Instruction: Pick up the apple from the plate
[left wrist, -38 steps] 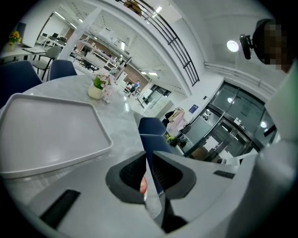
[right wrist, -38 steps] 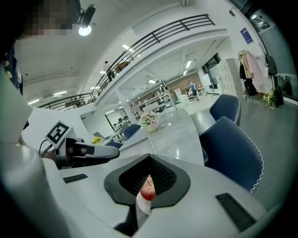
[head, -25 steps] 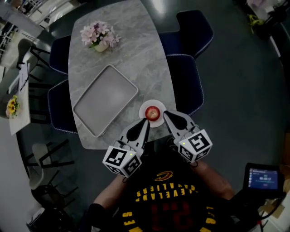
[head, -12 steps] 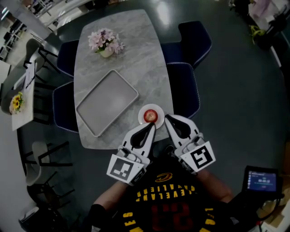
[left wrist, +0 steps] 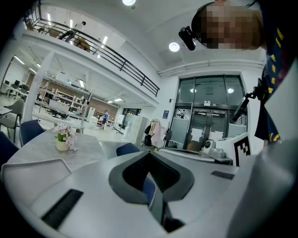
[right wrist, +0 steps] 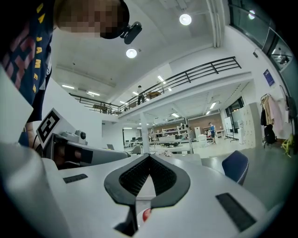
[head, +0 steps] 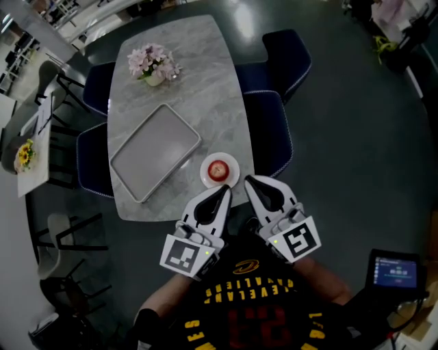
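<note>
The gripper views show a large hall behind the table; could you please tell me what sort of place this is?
Probably an open-plan office or lab hall: a railed mezzanine overhead, rows of desks and shelving beyond, and tall glass doors. The marble-look table suggests a mock dining spot.

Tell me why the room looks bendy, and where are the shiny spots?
Head view: glare shines off the floor past the table; corners go dark. Left gripper view: the wide lens bends the railing; a ceiling lamp flares. Right gripper view: same bending, black rounded edges.
</note>
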{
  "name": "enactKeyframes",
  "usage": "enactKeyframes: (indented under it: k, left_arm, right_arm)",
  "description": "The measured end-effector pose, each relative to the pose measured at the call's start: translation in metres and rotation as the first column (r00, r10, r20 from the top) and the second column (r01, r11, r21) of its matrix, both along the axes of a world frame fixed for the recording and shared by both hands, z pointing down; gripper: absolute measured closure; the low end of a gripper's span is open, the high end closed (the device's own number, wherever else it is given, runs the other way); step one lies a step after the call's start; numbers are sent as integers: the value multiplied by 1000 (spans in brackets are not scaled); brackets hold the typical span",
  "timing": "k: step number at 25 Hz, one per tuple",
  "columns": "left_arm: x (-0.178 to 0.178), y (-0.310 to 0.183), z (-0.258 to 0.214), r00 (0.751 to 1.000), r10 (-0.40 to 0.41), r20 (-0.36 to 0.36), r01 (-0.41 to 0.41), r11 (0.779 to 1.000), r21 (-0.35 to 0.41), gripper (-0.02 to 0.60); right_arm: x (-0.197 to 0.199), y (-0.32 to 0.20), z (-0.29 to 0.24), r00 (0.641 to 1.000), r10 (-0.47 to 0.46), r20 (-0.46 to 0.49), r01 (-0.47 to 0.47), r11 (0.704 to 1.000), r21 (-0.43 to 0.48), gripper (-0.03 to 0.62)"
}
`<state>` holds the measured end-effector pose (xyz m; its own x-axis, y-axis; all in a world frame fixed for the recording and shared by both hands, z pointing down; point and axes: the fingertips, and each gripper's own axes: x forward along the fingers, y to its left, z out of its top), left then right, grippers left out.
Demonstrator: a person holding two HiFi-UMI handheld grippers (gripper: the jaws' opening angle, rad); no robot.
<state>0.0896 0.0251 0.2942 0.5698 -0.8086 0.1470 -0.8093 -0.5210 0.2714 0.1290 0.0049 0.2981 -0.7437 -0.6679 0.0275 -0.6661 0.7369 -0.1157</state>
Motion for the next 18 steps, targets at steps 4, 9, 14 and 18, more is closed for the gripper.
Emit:
enactKeyframes:
  k: [4, 9, 14, 18]
  left_arm:
    - [12, 3, -2, 1000, 6, -8, -6, 1000, -3, 581]
    - [20, -5, 2, 1000, 18, -5, -18, 1000, 12, 581]
    - [34, -5, -6, 999, 43, 1, -43, 999, 17, 581]
    - [43, -8, -4, 998, 65, 6, -65, 998, 22, 581]
  right_arm:
    - [12, 4, -2, 1000, 6, -16, -6, 1000, -1, 588]
    - [22, -2, 6, 999, 17, -33, -17, 1000, -2, 588]
    - [34, -2, -5, 999, 38, -19, -38, 999, 3, 588]
    - [41, -6, -3, 998, 51, -21, -51, 999, 15, 588]
